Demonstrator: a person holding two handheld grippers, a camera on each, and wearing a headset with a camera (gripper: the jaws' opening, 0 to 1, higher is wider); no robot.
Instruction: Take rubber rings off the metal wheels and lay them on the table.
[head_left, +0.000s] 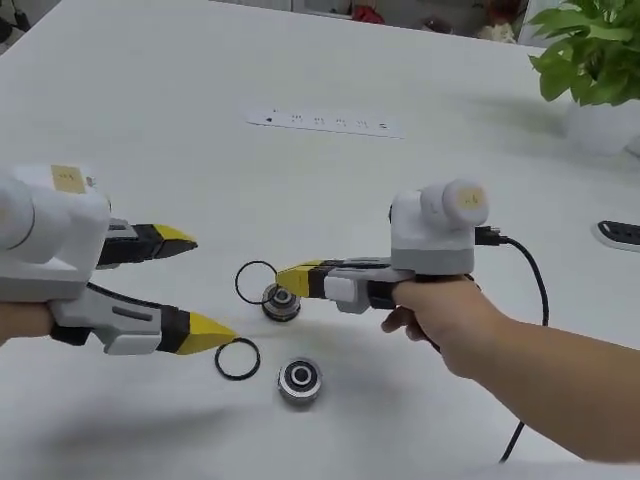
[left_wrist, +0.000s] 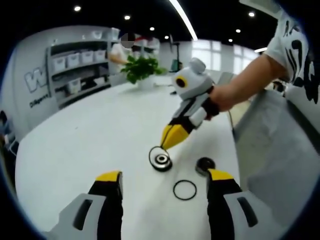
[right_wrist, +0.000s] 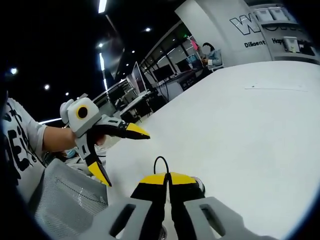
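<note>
One rubber ring (head_left: 217, 360) lies on the table (head_left: 300, 190) near a bare metal wheel (head_left: 299, 380). The right gripper (head_left: 288, 281) is clamped on the second ring (head_left: 237, 283) beside its wheel (head_left: 281, 302), and that ring is not yet laid down. The left gripper (head_left: 205, 286) is open and empty.

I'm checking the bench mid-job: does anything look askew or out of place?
Only one thing: a rubber ring stands up beside a metal wheel, pinched in the shut right gripper. The other ring lies flat; nothing looks spilled or damaged.
</note>
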